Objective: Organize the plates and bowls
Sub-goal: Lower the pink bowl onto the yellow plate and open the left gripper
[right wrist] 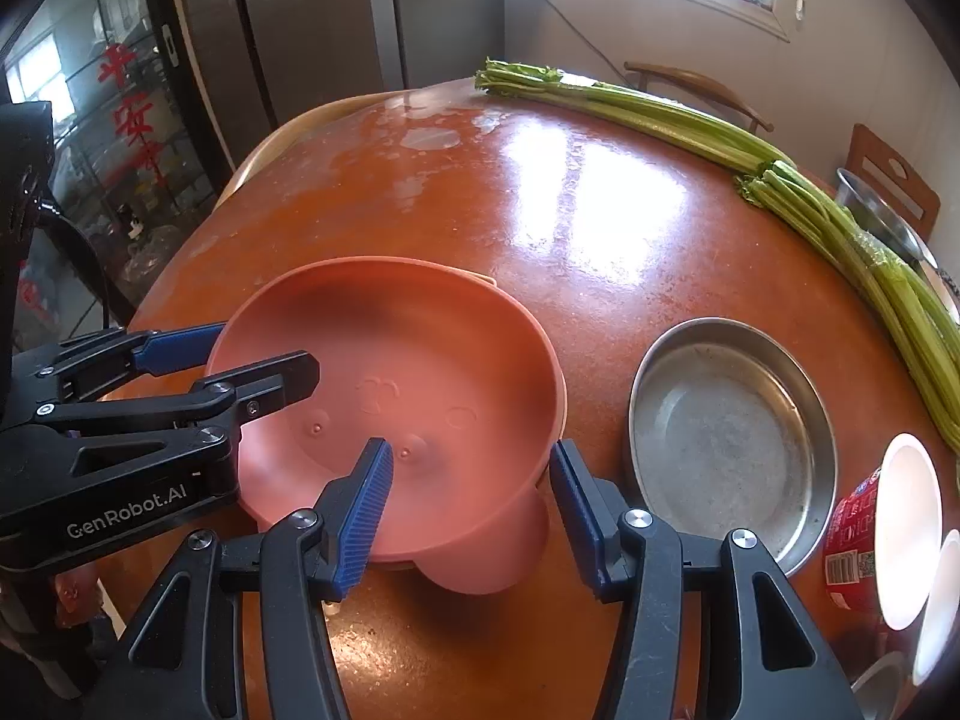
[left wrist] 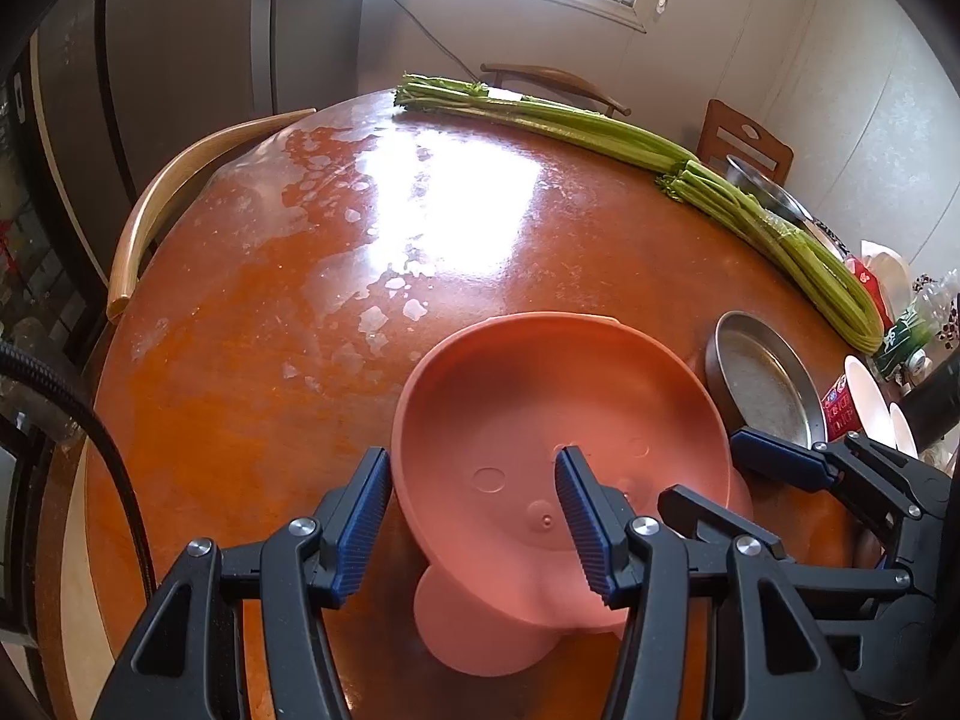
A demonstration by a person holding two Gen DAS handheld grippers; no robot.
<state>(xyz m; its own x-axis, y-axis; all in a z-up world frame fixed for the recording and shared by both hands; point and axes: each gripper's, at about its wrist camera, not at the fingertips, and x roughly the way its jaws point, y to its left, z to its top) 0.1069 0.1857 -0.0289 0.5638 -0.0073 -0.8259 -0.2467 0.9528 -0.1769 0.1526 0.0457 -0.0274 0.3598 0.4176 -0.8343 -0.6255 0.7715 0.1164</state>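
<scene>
A pink footed bowl [left wrist: 510,396] [right wrist: 390,330] with a face moulded into its floor stands upright over the round red-brown table [left wrist: 240,360]. I cannot tell whether its foot touches the tabletop. My left gripper [left wrist: 473,462] [right wrist: 267,354] is shut on the bowl's left wall, one pad outside the rim and one inside. My right gripper [right wrist: 470,450] [left wrist: 699,468] grips the right wall the same way. A round metal plate [right wrist: 726,432] [left wrist: 762,384] lies flat just to the right of the bowl, apart from it.
Long celery stalks [right wrist: 660,108] [left wrist: 570,120] run along the far and right edge of the table. A red printed cup [right wrist: 852,540] and white bowls [right wrist: 909,528] sit at the right edge. A steel bowl [right wrist: 876,210] stands behind the celery. A chair back [left wrist: 156,204] curves at the left.
</scene>
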